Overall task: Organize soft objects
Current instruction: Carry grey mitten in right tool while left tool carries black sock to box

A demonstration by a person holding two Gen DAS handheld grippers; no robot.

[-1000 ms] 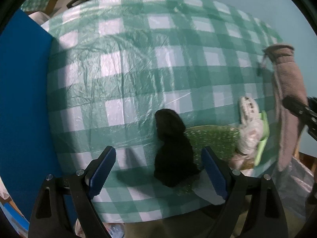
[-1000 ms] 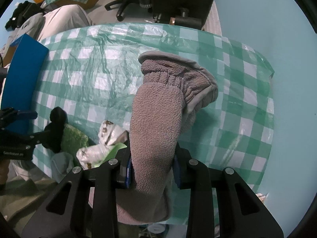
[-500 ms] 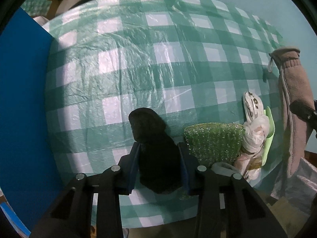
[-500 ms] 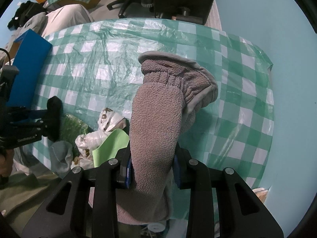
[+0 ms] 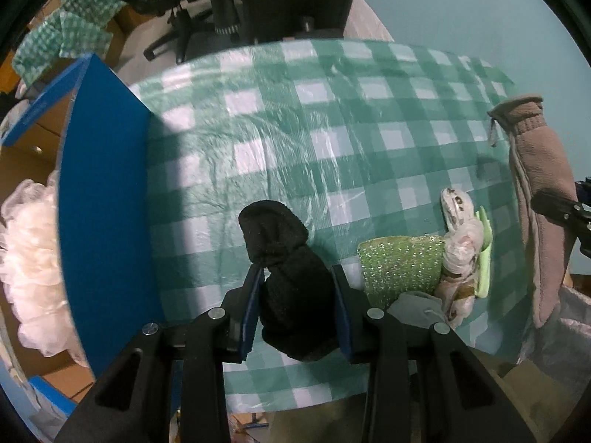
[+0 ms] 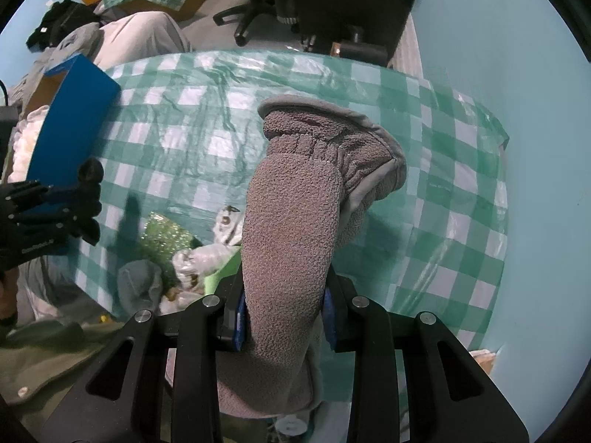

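**Both jaws loaded: carry the black piece to the box**

My left gripper (image 5: 297,306) is clamped on the black knit item (image 5: 291,288), pads pressing its middle, rounded end sticking out ahead of the jaws. My right gripper (image 6: 284,310) is clamped on the grey fleece mitten (image 6: 295,243), cuff hanging forward. To the left of my left jaws stands the blue box (image 5: 107,199), a white puff (image 5: 33,265) inside it. I judge the black piece goes there next. I'd lift clear of the checked tablecloth (image 5: 332,140), cross over the box wall, and release only once the dangling end is inside. The green sparkly cloth (image 5: 400,269) lies just right of those jaws.
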